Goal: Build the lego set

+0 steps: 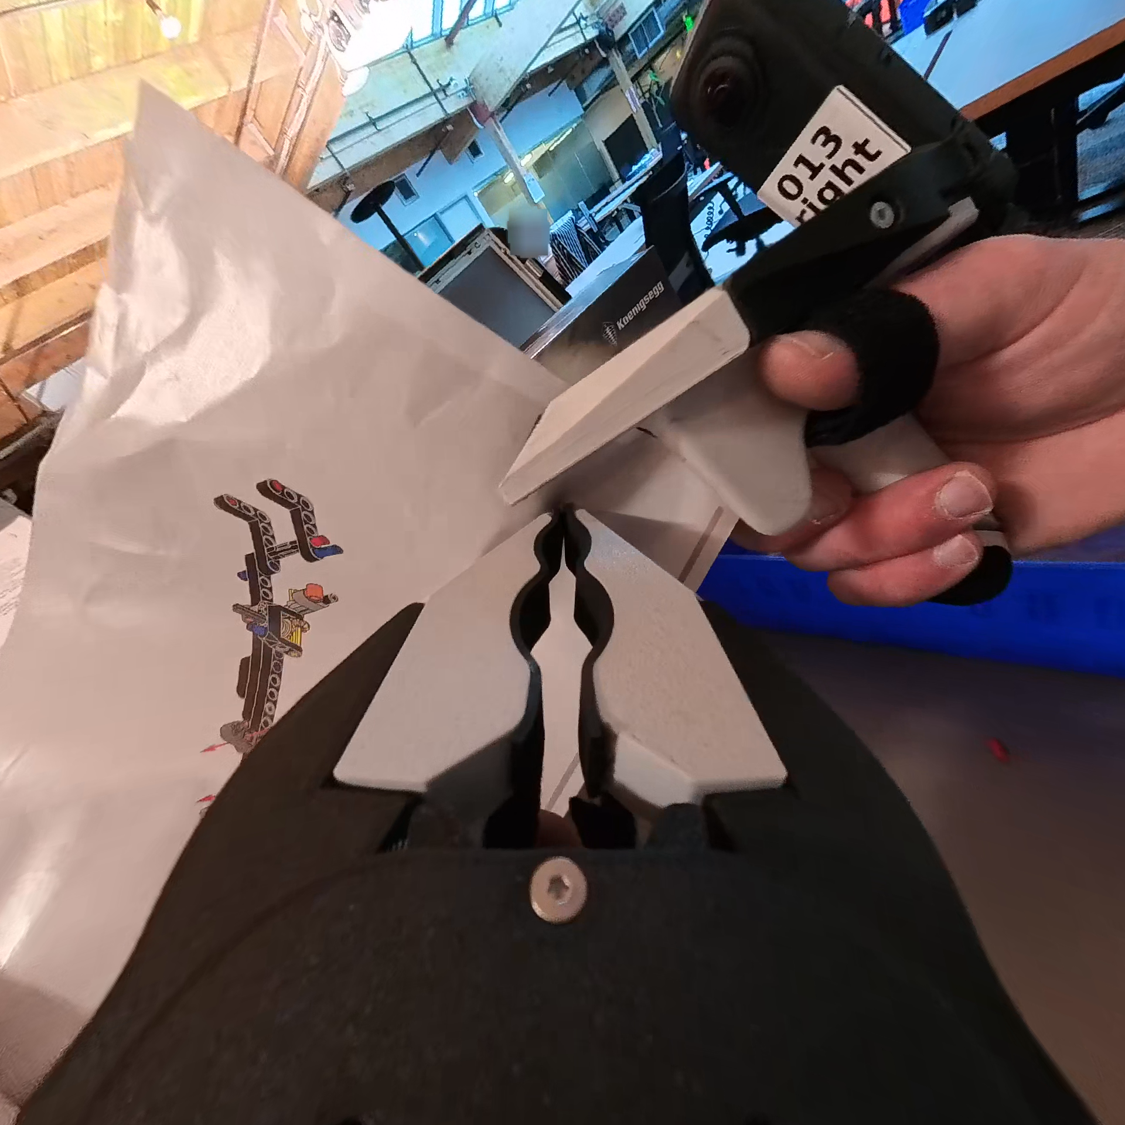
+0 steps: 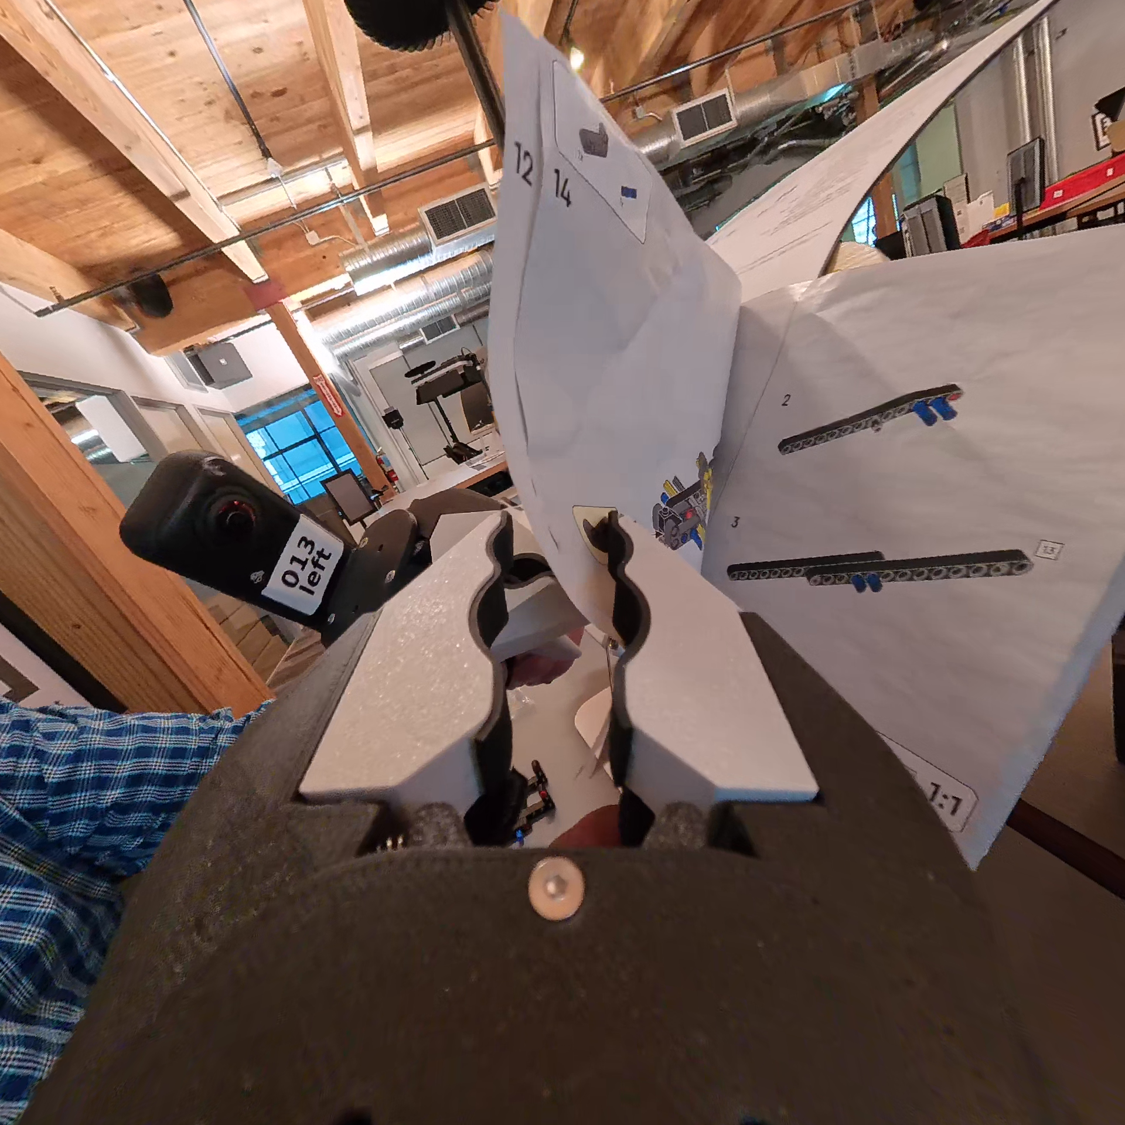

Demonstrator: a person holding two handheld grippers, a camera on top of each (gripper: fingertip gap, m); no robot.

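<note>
The white instruction booklet is held up in the air, its pages fanned out. My left gripper is shut, its fingertips pinched together on a page where two pages meet. My right gripper is open. A curled page stands between its fingers. The right pad lies against that page and the left pad stays apart from it. In the left wrist view a white finger of the right gripper lies over the booklet, just above my left fingertips. In the right wrist view a finger of the left gripper reaches the page from the left.
A blue bin stands on the grey table at the right, with a small red piece near it. A small black lego assembly lies below, seen between the right fingers. A hand and a plaid sleeve are close by. Less than 4 cm separates the two grippers' tips.
</note>
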